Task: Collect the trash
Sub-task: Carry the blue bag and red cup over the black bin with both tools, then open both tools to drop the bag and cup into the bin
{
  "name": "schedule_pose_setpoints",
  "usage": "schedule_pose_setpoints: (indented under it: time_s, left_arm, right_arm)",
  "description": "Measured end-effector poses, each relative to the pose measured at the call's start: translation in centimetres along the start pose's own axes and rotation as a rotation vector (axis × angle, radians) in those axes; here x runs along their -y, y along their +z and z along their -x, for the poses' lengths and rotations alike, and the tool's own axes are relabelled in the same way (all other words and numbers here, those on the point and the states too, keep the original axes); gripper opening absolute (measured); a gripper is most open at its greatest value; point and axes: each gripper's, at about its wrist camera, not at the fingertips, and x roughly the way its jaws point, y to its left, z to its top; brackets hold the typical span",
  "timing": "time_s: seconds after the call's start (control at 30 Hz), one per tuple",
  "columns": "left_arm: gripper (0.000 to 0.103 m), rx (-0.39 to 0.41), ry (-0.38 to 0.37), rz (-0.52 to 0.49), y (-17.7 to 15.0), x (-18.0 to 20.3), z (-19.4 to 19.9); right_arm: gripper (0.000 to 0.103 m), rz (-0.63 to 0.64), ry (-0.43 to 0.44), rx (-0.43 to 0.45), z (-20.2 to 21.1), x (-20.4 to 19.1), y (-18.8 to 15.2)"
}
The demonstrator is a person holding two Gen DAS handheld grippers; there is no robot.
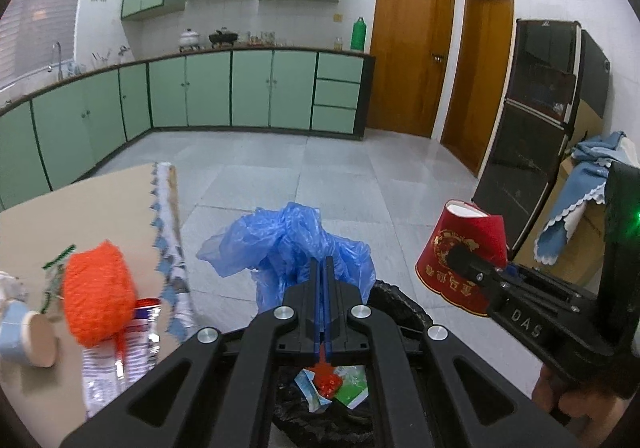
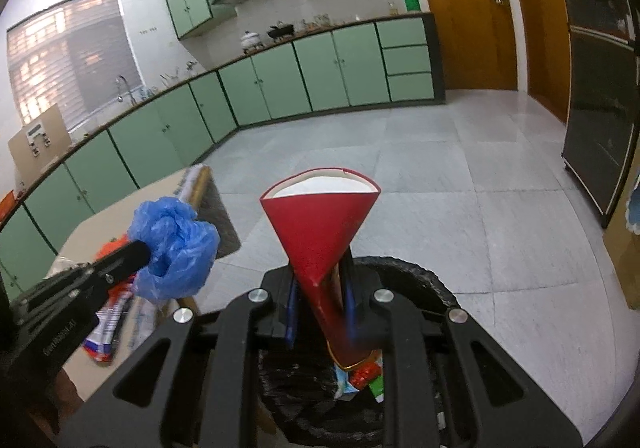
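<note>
My left gripper [image 1: 323,262] is shut on a crumpled blue plastic bag [image 1: 288,244] and holds it above a black-lined trash bin [image 1: 396,302] that holds wrappers [image 1: 332,384]. My right gripper [image 2: 320,280] is shut on a squashed red paper cup [image 2: 320,224] over the same bin [image 2: 416,276]. The cup also shows in the left wrist view [image 1: 460,248], the blue bag in the right wrist view [image 2: 176,248]. On the table [image 1: 80,200] at left lie an orange mesh scrubber [image 1: 98,292], a plastic wrapper [image 1: 120,352] and a small blue cup [image 1: 24,332].
A patterned paper roll [image 1: 170,232] lies at the table's right edge. Green kitchen cabinets [image 1: 208,88] line the far wall. A black refrigerator [image 1: 532,136] and wooden doors [image 1: 412,48] stand to the right. Grey tiled floor [image 1: 320,168] lies beyond the bin.
</note>
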Motion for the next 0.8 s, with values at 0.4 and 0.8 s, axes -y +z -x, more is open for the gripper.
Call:
schedule_pose_setpoints:
  time_s: [0.4,0.8]
  left_arm:
    - [0.003,-0.101,-0.045,-0.032,0.1,1.9,-5.0]
    - [0.057,-0.022,0.010,0.008,1.6,-0.3,-2.1]
  right_arm:
    - [0.046,-0.058,-0.059,-0.074,-4.6,3.7,-1.5]
    - [0.091,-0.069,-0.161,-0.005,-2.5,4.2,-1.0]
